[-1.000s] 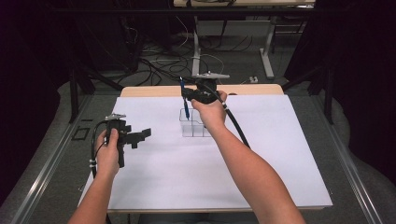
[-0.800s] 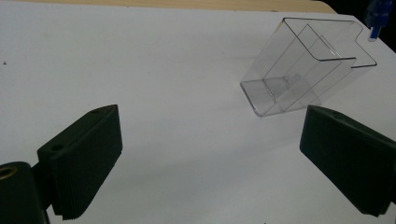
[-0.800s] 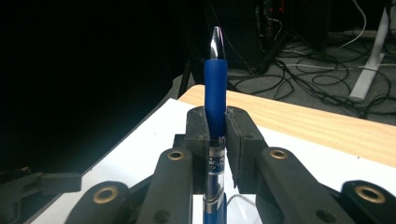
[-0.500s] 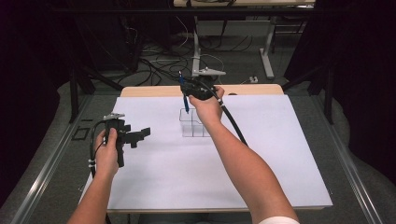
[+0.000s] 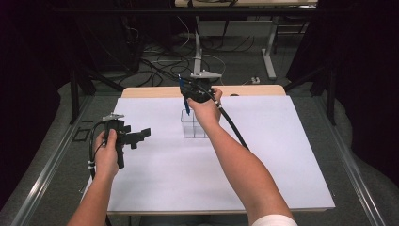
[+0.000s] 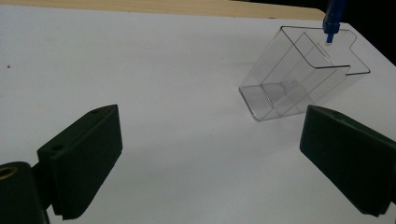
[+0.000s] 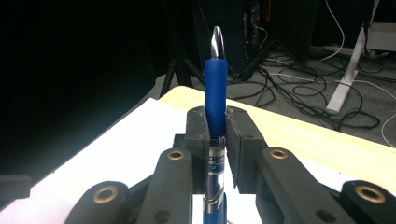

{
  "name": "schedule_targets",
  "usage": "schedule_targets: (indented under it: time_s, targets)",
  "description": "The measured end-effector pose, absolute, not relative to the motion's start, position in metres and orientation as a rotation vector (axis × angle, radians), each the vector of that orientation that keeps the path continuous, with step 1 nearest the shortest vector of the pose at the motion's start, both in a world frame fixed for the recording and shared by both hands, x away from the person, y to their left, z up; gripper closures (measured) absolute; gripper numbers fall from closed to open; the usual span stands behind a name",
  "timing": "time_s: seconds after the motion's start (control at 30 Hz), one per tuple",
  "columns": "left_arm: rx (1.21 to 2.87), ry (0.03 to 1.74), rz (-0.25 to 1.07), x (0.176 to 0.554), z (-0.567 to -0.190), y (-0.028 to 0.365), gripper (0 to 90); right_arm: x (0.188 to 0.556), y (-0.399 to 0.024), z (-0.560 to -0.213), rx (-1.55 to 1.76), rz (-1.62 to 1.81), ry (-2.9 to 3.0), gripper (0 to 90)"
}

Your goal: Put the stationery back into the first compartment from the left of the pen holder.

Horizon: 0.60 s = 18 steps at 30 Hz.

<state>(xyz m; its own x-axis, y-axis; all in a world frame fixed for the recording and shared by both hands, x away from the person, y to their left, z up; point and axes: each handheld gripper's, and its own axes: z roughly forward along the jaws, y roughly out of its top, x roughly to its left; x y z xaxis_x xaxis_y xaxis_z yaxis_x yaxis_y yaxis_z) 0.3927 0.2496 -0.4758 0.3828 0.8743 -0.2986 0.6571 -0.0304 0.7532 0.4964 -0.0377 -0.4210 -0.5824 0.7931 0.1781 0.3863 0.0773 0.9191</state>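
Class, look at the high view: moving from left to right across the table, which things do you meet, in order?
Left gripper → clear plastic holder → right gripper holding a blue pen just above that holder → its black cable.

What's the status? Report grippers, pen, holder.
Right gripper shut on blue pen, above clear holder. Left gripper open, holding nothing, apart from the holder. Nothing in the way.

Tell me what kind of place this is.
Probably a lab or recording workspace: a white-topped table under a fixed camera, loose cables across the floor behind it, and bare desk legs against dark surroundings.
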Motion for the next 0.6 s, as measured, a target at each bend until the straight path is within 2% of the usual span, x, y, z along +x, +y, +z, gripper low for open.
schedule_targets:
  time_s: [0.6]
  targets:
    - [1.757,1.346,0.313,0.393,-0.477,0.249,6.0,0.494,-0.033,-0.443,1.163,1.414,2.087,79.9]
